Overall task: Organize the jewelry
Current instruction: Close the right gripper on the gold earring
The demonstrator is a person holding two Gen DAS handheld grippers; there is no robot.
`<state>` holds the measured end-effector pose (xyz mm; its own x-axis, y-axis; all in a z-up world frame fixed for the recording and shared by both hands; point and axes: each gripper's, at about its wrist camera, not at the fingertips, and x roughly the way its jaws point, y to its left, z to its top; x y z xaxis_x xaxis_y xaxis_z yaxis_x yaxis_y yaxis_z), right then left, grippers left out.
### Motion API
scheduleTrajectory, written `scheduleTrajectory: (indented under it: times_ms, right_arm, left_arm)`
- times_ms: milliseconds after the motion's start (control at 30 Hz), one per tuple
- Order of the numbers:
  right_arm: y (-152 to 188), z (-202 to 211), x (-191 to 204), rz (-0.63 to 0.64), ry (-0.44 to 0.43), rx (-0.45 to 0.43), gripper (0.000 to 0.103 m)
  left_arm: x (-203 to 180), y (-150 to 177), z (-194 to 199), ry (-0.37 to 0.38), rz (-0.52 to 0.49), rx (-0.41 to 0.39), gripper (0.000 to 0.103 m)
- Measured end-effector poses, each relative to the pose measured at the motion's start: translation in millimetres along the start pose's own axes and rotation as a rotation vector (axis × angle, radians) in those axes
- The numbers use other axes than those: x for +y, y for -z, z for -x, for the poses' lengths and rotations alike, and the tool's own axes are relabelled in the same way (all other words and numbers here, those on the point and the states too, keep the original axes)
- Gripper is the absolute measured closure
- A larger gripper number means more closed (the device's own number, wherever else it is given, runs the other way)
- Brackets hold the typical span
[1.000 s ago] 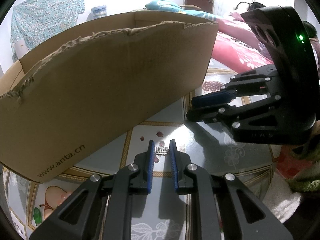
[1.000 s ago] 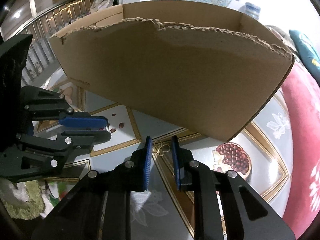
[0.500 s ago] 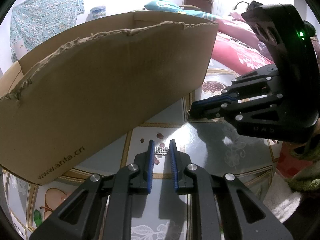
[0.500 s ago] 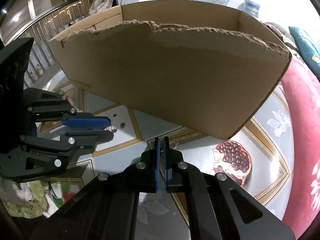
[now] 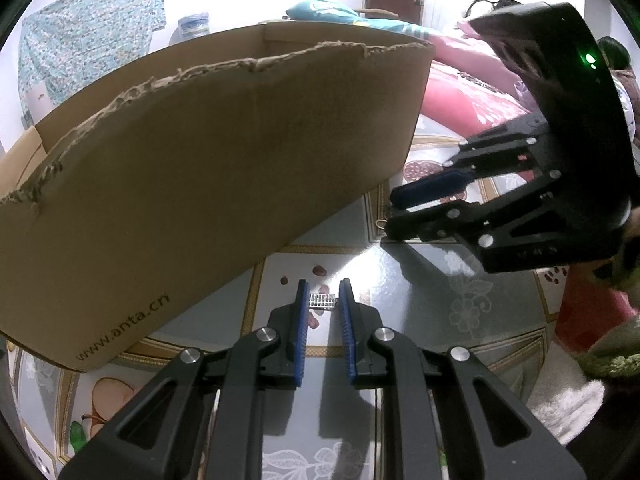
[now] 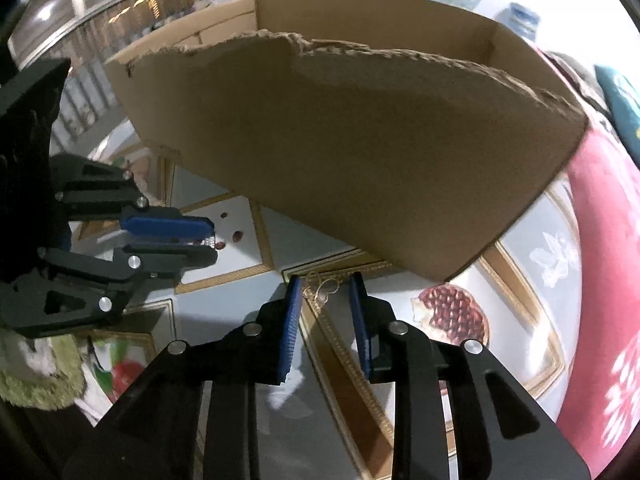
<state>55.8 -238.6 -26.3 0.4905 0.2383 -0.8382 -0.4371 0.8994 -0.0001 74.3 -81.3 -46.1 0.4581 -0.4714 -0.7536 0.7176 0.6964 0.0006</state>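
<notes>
My left gripper (image 5: 323, 293) is shut on a small silver jewelled piece (image 5: 322, 301), held just above the patterned glass table (image 5: 420, 280). The right wrist view shows that gripper (image 6: 212, 240) at the left, the silver piece (image 6: 210, 241) at its tips. My right gripper (image 6: 325, 292) has its jaws opening. A thin gold wire piece (image 6: 322, 286) lies on the table between the tips, and the pads do not press on it. In the left wrist view the right gripper (image 5: 394, 212) is at the right, with a gold loop (image 5: 382, 223) at its tips.
A large open cardboard box (image 5: 224, 152) (image 6: 360, 152) with a torn rim stands right behind both grippers. Pink bedding (image 6: 600, 240) lies at the right. A green fuzzy cloth (image 6: 36, 376) sits at the near left edge.
The right jaws closed around the gold piece half a second ago and have now spread apart again; the gold piece still lies on the table. The left gripper has not moved.
</notes>
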Motion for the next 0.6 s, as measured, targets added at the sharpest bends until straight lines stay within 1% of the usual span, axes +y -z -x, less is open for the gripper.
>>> scheduleTrajectory:
  times_ms: [100, 133, 400, 500, 600]
  right_arm:
    - [-8, -2, 0, 0.017, -0.005, 0.025, 0.088]
    - [-10, -2, -1, 0.016, -0.012, 0.034, 0.094]
    - [-17, -2, -7, -0.033, -0.021, 0.025, 0.094]
    - [-10, 3, -9, -0.042, -0.020, 0.022, 0.094]
    - [-10, 6, -11, -0.051, -0.026, 0.020, 0.094]
  left_arm:
    - [-1, 0, 0, -0.004, -0.001, 0.000, 0.089]
    - [-1, 0, 0, -0.004, 0.001, -0.001, 0.089]
    - [-3, 3, 2, -0.004, -0.002, -0.002, 0.089]
    - [-3, 3, 2, -0.005, -0.002, -0.003, 0.089]
    - [-2, 3, 3, -0.006, 0.002, -0.005, 0.089]
